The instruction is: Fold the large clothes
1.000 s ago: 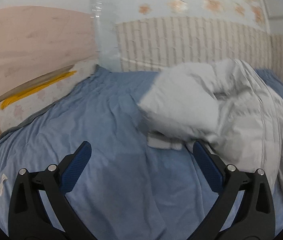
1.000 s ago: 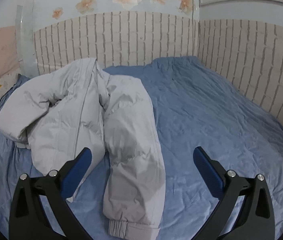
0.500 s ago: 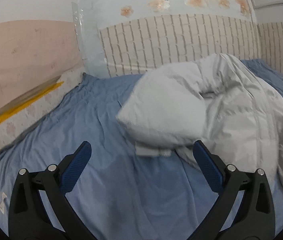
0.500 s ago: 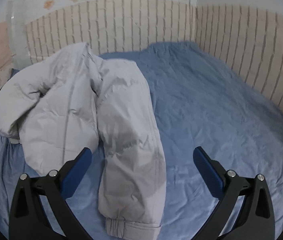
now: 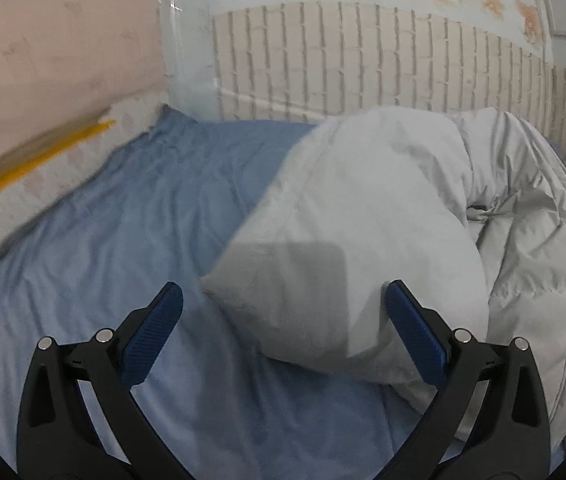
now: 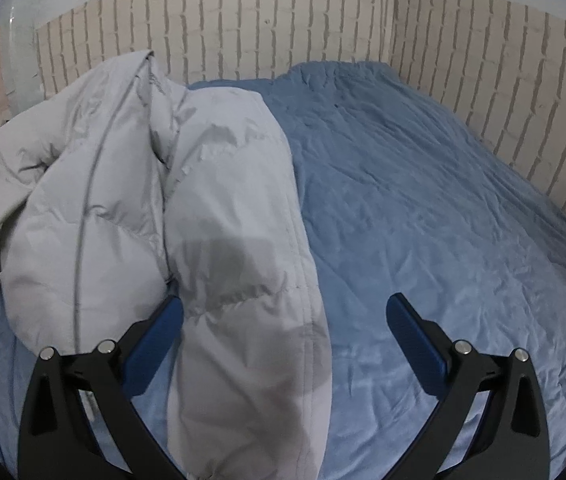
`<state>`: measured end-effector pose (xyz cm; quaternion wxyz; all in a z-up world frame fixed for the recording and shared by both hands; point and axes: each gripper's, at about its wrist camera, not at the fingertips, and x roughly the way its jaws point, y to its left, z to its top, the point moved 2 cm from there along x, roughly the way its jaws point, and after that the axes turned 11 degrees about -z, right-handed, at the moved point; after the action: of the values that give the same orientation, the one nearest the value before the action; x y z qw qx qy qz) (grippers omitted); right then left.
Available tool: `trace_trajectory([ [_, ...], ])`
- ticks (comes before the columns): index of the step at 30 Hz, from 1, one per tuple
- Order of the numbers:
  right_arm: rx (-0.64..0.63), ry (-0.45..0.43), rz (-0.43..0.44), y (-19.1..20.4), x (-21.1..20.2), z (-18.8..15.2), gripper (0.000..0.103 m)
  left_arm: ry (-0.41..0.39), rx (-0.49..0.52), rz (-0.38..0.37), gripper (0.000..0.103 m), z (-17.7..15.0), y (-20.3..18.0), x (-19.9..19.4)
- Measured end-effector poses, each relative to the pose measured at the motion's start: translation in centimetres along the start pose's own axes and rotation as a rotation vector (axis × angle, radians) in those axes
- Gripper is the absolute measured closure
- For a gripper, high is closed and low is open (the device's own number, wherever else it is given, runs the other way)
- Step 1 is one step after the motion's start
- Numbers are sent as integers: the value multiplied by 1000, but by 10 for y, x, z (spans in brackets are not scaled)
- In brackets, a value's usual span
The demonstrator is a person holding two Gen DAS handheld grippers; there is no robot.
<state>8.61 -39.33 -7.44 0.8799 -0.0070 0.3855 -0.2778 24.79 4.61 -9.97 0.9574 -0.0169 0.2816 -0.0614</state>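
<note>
A light grey puffer jacket (image 5: 383, 216) lies crumpled on a blue bedsheet (image 5: 131, 240). In the left wrist view its bulky folded sleeve end sits just ahead of my left gripper (image 5: 283, 320), which is open and empty, its jaws wide on either side of the sleeve end. In the right wrist view the jacket (image 6: 123, 184) fills the left half, and one long sleeve (image 6: 251, 320) runs down between the jaws of my right gripper (image 6: 283, 328). The right gripper is open, above the sleeve and the bedsheet (image 6: 423, 200).
A brick-pattern wall (image 6: 483, 80) bounds the bed at the back and right. A pale headboard (image 5: 43, 60) and a floral pillow edge with a yellow stripe (image 5: 23, 168) lie to the left of the sheet.
Both grippers have moved forward and closer to the jacket. The folded sleeve end now sits between the left jaws, and the long sleeve lies under the right gripper. Both stay open.
</note>
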Motion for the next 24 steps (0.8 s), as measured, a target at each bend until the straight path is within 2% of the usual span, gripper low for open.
trace_trajectory([
  [1,8,24,-3,-2,9,-2,2,3,11,-16,5,-1,-1,5],
  [3,30,84,3,-5,27,-7,2,6,27,-21,20,-1,-2,13],
  [5,41,149,-2,-7,47,-14,2,25,-14,-11,55,0,6,16],
  [8,48,227,8,-8,73,-25,2,79,-99,-67,81,-3,22,18],
  [9,50,247,28,-7,80,-28,8,95,-108,-82,83,-4,24,17],
  [10,61,262,61,-5,85,-30,28,101,-101,-92,92,-4,25,16],
  [11,81,287,114,-2,90,-32,46,105,-93,-83,96,-5,25,15],
  [13,77,273,130,4,85,-33,76,118,-84,-91,97,-5,24,15],
  [15,56,233,138,7,72,-28,90,119,-80,-88,98,-4,23,12],
  [17,76,164,139,-2,49,-15,92,90,-87,-78,99,0,26,0],
  [19,107,102,102,-23,31,0,93,26,-99,-65,99,18,36,-28],
  [22,206,-37,36,-86,-5,42,94,-49,-101,-40,100,52,57,-68],
  [24,227,-125,-6,-118,-29,65,94,-105,-91,-17,100,76,73,-101],
])
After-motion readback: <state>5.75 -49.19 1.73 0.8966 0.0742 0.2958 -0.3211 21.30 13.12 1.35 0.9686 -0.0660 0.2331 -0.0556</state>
